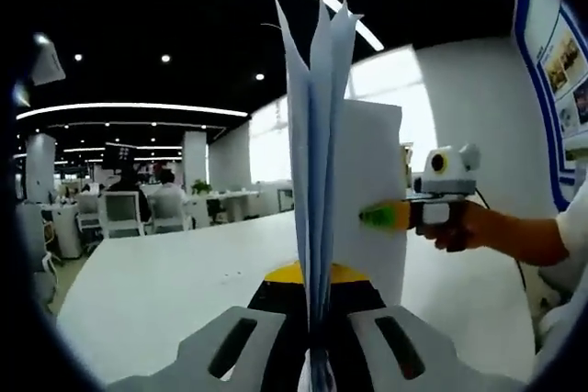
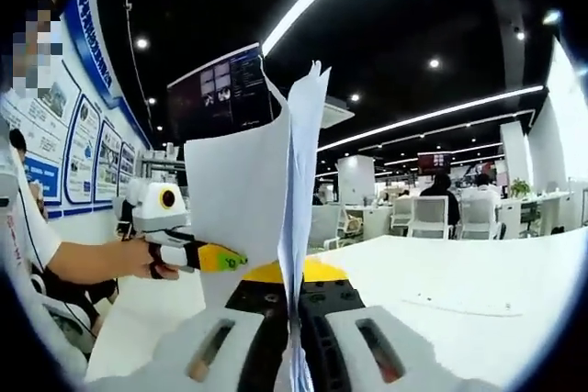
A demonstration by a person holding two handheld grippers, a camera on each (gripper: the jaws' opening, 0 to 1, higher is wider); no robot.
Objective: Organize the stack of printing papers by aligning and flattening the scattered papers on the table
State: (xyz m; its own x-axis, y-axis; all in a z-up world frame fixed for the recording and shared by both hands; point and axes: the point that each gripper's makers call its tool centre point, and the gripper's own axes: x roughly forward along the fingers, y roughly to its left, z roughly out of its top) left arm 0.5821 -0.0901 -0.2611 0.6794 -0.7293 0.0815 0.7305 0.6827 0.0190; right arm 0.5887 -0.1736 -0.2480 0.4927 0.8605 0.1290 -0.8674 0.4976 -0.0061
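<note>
A stack of white printing papers [image 1: 322, 153] stands upright on edge above the white table [image 1: 156, 273], its top corners fanned apart. In the left gripper view my left gripper [image 1: 312, 341] is shut on the stack's near edge. My right gripper [image 1: 390, 216], with a green and yellow tip, pinches the far side of the stack from the right, held by a hand [image 1: 459, 227]. In the right gripper view the same papers [image 2: 243, 190] rise between the shut jaws of my right gripper [image 2: 294, 341]. There the left gripper [image 2: 219, 259] clamps the stack from the left.
The white table [image 2: 478, 263] stretches wide around the stack, and a single flat sheet [image 2: 450, 303] seems to lie on it. Office chairs [image 1: 121, 213] and desks with seated people stand beyond the far edge. Posters [image 2: 69, 144] hang on the wall beside the person.
</note>
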